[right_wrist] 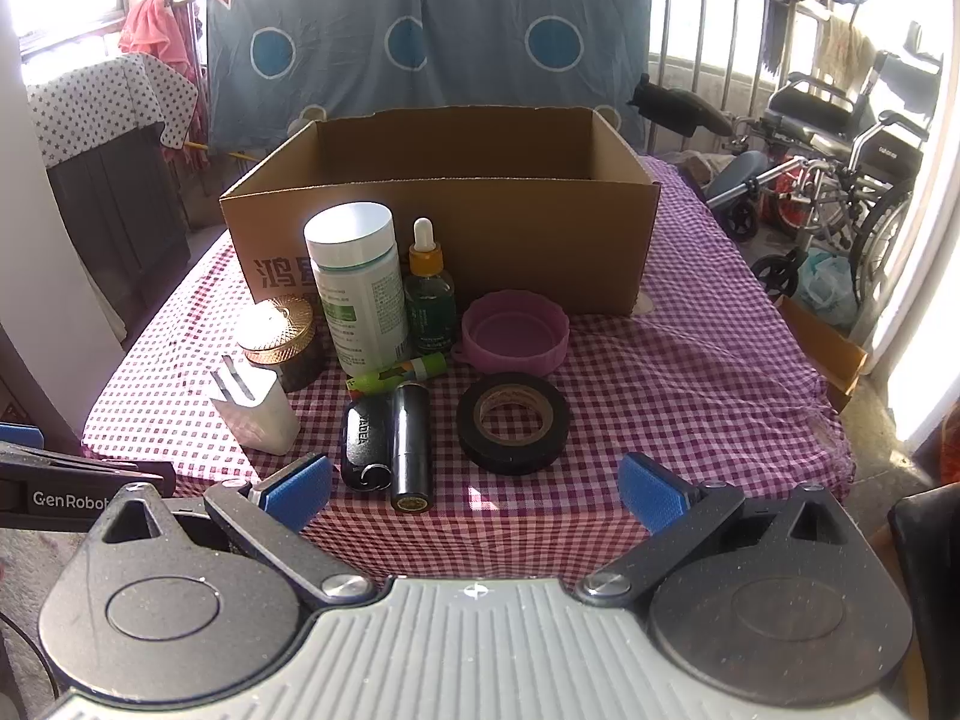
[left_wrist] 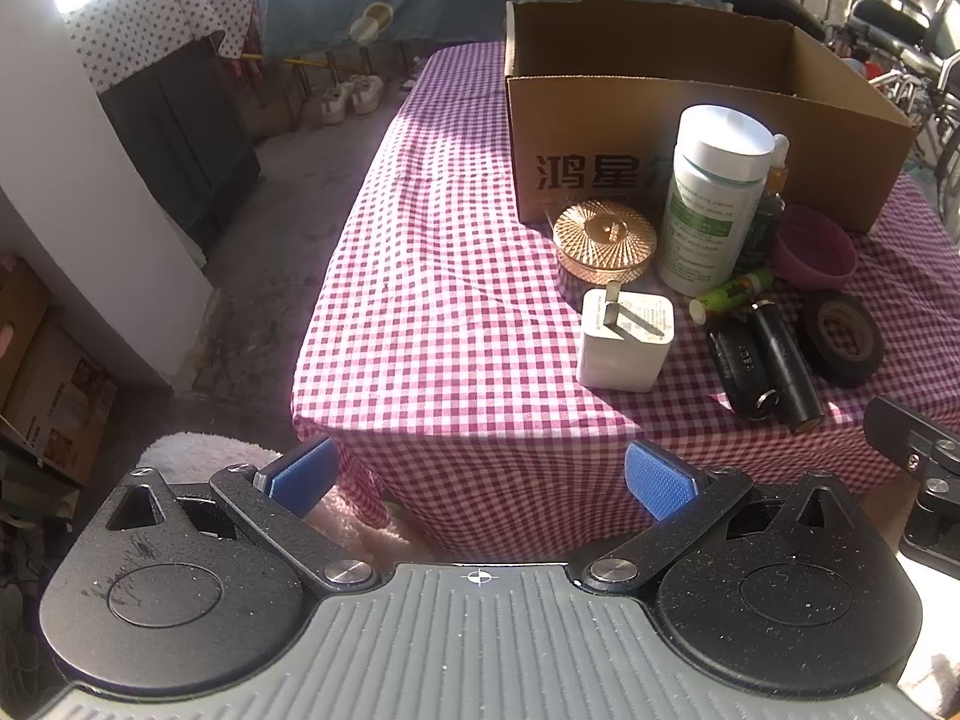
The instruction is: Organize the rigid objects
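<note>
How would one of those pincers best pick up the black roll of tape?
The black tape roll lies flat with its hole facing up. Probably best from above with the open right gripper: one finger in the hole, one outside, pinching the near wall, which faces bare tablecloth.

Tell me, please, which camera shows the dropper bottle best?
The right wrist view: the dropper bottle stands fully visible beside the white bottle. In the left wrist view, that white bottle hides most of it.
</note>
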Demonstrator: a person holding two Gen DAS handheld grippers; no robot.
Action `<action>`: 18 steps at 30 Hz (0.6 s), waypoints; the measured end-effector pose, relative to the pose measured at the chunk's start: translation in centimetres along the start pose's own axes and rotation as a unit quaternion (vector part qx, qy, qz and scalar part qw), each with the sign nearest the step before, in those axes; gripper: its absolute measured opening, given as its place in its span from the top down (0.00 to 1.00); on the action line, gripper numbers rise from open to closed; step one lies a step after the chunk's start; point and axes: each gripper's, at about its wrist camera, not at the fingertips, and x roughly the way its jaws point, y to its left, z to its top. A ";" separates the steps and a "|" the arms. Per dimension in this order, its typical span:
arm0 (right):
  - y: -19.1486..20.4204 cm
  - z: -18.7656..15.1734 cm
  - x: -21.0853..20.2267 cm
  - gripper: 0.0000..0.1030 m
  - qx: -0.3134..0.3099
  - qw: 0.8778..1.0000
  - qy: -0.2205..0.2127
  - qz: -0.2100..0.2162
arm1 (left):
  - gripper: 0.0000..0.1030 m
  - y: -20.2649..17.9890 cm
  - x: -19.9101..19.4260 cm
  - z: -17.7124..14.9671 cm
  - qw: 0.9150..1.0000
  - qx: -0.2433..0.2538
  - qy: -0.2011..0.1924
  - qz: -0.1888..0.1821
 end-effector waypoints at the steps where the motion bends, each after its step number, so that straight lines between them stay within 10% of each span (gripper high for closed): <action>1: 0.0 0.0 0.0 0.00 0.000 1.000 0.000 0.000 | 0.01 0.0 0.0 0.0 1.000 0.000 0.000 0.000; 18: -1.8 -0.1 -0.8 0.00 0.034 0.998 -0.043 0.005 | 0.01 -0.9 0.0 0.0 0.999 0.020 -0.004 -0.043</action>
